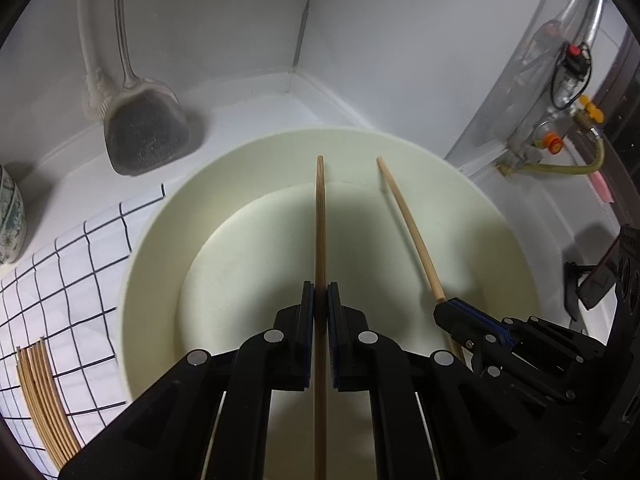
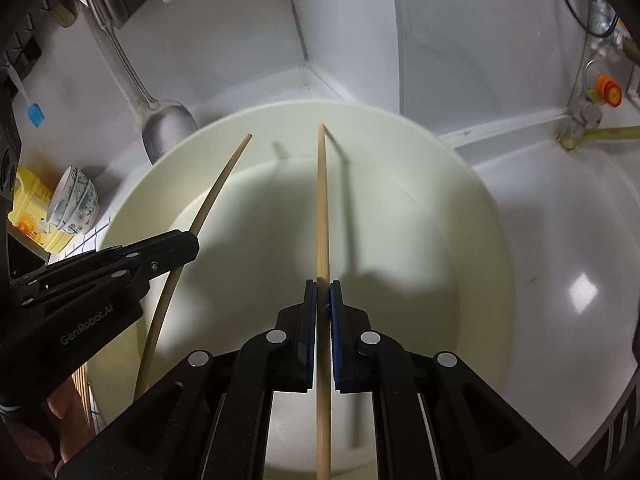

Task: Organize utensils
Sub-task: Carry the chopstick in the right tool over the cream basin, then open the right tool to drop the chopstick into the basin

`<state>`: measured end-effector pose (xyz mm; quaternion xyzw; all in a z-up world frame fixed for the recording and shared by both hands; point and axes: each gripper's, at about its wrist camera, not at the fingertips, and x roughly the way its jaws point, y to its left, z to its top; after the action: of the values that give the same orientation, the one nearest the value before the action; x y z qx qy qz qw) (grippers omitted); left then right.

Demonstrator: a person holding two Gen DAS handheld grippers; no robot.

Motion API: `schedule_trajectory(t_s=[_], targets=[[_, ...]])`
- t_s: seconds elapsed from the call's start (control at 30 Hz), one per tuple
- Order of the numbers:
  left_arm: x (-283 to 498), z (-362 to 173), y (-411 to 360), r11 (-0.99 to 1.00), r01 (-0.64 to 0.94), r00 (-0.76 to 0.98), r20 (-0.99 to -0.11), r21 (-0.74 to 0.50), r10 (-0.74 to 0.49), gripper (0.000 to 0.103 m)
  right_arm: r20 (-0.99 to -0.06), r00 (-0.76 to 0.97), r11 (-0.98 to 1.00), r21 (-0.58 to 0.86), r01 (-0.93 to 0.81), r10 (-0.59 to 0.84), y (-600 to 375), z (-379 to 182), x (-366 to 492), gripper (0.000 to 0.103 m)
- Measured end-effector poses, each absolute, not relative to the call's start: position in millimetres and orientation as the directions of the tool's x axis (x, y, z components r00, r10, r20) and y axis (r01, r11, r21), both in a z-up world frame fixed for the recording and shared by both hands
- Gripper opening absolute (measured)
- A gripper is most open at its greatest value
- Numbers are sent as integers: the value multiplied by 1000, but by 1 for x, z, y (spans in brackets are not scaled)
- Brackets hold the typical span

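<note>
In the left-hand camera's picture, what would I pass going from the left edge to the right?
Patterned cup → chopstick bundle on the checked cloth → dark spatula → chopstick in the left gripper → second chopstick → right gripper → gas valve.

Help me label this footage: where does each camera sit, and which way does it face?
Left wrist: on the left gripper, looking down along its chopstick into the cream basin; right gripper shows beside it.
Right wrist: on the right gripper, facing down into the basin; left gripper and a hand show.
Shared: basin, both chopsticks, both grippers.
</note>
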<state>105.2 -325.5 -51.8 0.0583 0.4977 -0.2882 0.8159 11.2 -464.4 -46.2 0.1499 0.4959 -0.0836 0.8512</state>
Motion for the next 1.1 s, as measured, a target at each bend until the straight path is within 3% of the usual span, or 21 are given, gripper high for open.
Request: schedule_trajectory(t_s=[0.37,0.43,0.5,0.6,0.7,1.0,1.1], targets=[[111,-69,-332,837,524,315,-877,-160,-364,8,-891,454,945,139,296,-11,-463,-54,18,8],[111,-69,-330,844,513,316,-881,-153,-352,15,-889,456,945,125,302,-28,-463,-49,15,22],[110,-67,-326,853,501,324,-882,-146,-341,41,-884,465,947,115,301,-40,-462,-45,12,25],[108,-56,-314,866,482,369,-865,-134,-340,61,-881,471,946,110,305,-49,-460,-40,12,25],[105,-43,-302,871,475,402,-851,-121,-338,67,-875,480,943,106,315,-62,-457,-34,8,27],[85,-13,-247,899,425,461,-829,-107,-317,94,-851,518,937,102,334,-92,-429,-1,-20,54],[72,-6,-217,910,409,480,-831,-72,-281,95,-844,526,940,93,328,-100,-408,6,-27,58]])
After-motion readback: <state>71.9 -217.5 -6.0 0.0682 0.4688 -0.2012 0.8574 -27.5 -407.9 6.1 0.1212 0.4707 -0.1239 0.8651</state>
